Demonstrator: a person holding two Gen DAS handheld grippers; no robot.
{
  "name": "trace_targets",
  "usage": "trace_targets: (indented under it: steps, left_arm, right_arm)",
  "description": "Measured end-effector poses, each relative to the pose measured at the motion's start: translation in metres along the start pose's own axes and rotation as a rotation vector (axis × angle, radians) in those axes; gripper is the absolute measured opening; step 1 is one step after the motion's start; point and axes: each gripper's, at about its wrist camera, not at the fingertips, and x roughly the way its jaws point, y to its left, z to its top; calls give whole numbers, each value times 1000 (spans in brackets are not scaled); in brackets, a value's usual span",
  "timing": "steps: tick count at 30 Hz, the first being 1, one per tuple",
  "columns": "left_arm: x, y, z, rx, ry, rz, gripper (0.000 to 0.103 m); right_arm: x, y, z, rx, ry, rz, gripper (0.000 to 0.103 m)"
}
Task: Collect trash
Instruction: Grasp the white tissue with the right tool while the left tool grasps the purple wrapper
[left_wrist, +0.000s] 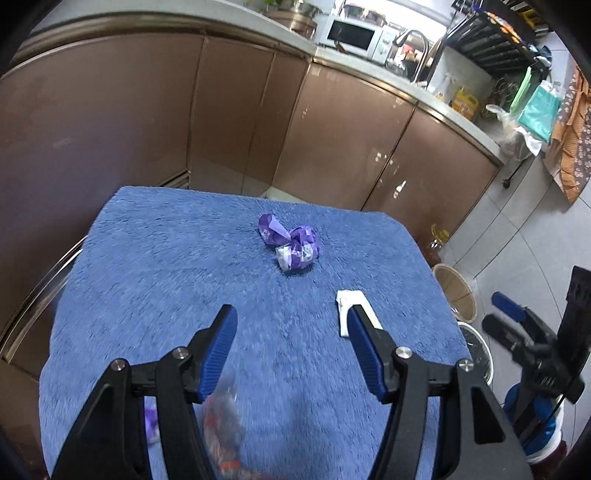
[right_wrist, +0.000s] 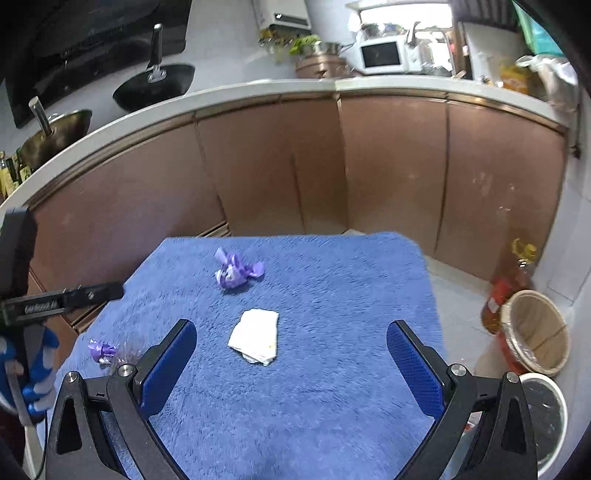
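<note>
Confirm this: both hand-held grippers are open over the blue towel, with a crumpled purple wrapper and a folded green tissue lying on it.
One thing is wrong: the tissue is white, not green, as the right wrist view shows. The rest stands: the left hand-held gripper and right hand-held gripper are both open over the blue towel, and the crumpled purple wrapper lies on it.

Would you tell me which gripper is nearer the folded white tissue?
Right. The right gripper frames the white tissue between open jaws; the left gripper has it beside its right finger.
</note>
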Motion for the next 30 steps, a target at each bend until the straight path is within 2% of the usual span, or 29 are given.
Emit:
trace_targets:
  steps: [6,13,18,21,24,28,30]
  left_arm:
    - [51,0,28,7,97,2,60]
    - [116,-5,56,2,202,-4,60]
    - [157,-10,68,-9,247,16,60]
    - [179,-13,71,-11,261,53,60]
    - [188,-12,69,-19,262,57,58]
    - [191,-13,64,-10,242,72,51]
    - [188,-17,64,-4,229,76,48]
  right_arm:
    - [47,4,4,-25,78,92,100]
    - [107,13,-5,-64,214,182,78]
    - [134,19,-11,-98,271,195,72]
    - [142,19,-11,-102,287,208,67]
    - [146,20,-13,-108,301,208,58]
    - [145,18,-16,-111,296,211,34]
    - [143,17,-16,-112,296,213,28]
